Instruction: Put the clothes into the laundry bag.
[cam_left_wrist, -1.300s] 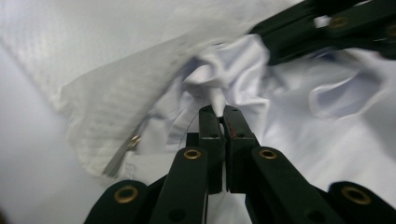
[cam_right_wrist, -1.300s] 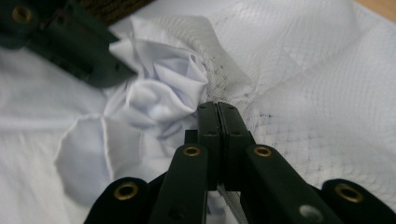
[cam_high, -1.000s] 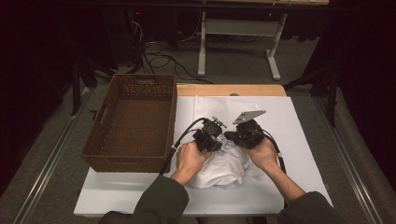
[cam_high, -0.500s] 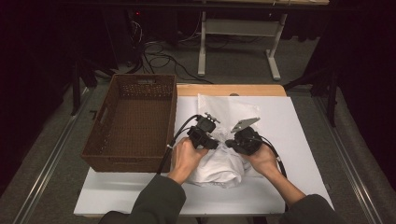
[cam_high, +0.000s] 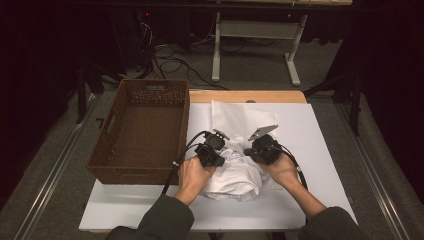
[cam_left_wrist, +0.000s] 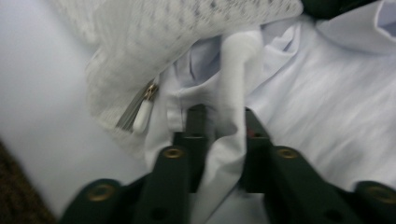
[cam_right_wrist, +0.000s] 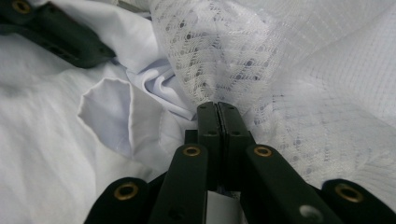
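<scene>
Dark room all around, cables on the floor at the far side and a pale table frame beyond, and up front a white tabletop with a wooden strip along its far edge. Starting at the left: a brown wicker basket sits empty beside the work. Moving right, the left gripper has just been closing, and a band of the white garment runs up between its jaws, pinched there near a small zipper pull. The garment is bunched near the middle of the table, partly inside a white mesh laundry bag that trails toward the far side. Further right, the right gripper has its jaws pressed tight together on the mesh bag's edge. The risks, I'd say: that narrow pinch of cloth could slip free, the zipper could snag the mesh, or pulling apart could tear the netting.
</scene>
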